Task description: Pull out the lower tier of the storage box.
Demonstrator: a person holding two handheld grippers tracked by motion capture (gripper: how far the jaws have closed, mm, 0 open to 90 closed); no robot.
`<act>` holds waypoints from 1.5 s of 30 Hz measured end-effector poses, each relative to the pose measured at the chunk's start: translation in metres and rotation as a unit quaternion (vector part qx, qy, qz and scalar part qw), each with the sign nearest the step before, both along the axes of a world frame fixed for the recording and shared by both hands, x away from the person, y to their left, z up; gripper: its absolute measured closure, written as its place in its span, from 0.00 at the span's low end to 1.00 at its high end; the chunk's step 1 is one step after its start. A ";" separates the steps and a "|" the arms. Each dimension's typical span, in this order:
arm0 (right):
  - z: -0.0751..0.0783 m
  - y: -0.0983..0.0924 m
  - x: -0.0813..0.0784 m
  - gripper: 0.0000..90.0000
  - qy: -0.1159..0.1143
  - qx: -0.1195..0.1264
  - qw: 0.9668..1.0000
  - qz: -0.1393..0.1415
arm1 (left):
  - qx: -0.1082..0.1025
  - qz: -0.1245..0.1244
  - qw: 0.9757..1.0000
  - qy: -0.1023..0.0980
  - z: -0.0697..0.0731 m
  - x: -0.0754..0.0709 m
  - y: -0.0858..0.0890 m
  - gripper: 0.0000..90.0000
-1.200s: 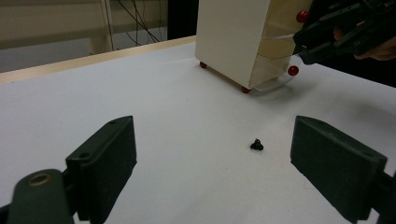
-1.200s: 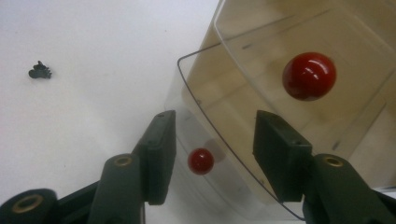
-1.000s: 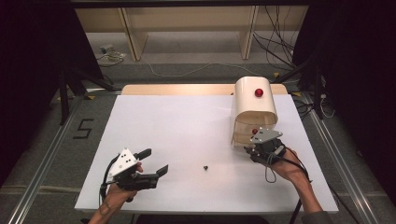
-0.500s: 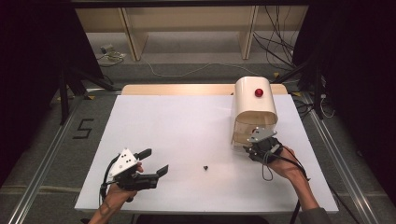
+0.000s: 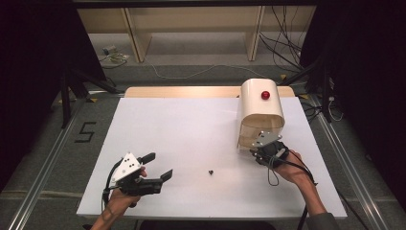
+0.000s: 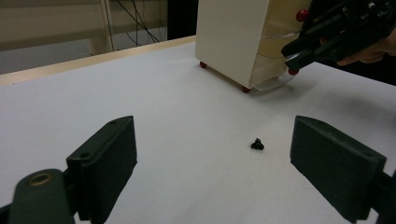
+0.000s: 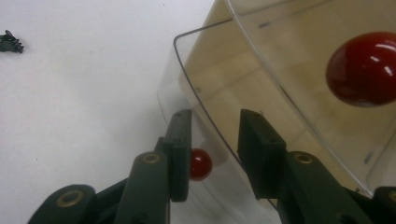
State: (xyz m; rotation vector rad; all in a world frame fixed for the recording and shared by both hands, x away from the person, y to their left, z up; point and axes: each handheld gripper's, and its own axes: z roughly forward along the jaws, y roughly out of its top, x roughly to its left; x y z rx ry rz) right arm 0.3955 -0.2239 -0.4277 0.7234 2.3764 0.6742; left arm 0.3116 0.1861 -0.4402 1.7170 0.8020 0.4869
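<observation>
I see open surface left and centre, only a small black piece near middle. Cream box blocks far right; right gripper crowds its near face.

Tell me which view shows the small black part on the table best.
The left gripper view: the small black part lies close, unblocked, between the open jaws. In the high view it is a tiny speck on the white table. The right gripper view cuts it off at the edge.
</observation>
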 end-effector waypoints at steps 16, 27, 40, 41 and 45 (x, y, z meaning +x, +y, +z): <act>0.000 0.000 -0.004 0.75 -0.002 -0.006 1.000 0.011 | -0.001 0.001 1.000 0.001 0.000 0.000 0.000 0.16; 0.000 0.000 -0.007 0.76 -0.003 -0.010 1.000 0.017 | -0.003 0.002 1.000 0.001 0.000 0.000 0.000 0.16; 0.001 0.001 -0.010 0.77 -0.003 -0.018 1.000 0.021 | -0.002 0.002 1.000 0.001 0.000 -0.001 0.000 0.16; 0.001 0.001 -0.010 0.77 -0.003 -0.017 1.000 0.021 | -0.001 0.002 1.000 0.001 0.000 0.000 0.000 0.16; 0.000 0.001 -0.011 0.77 -0.004 -0.016 1.000 0.021 | 0.000 0.002 1.000 0.001 0.000 -0.001 0.000 0.16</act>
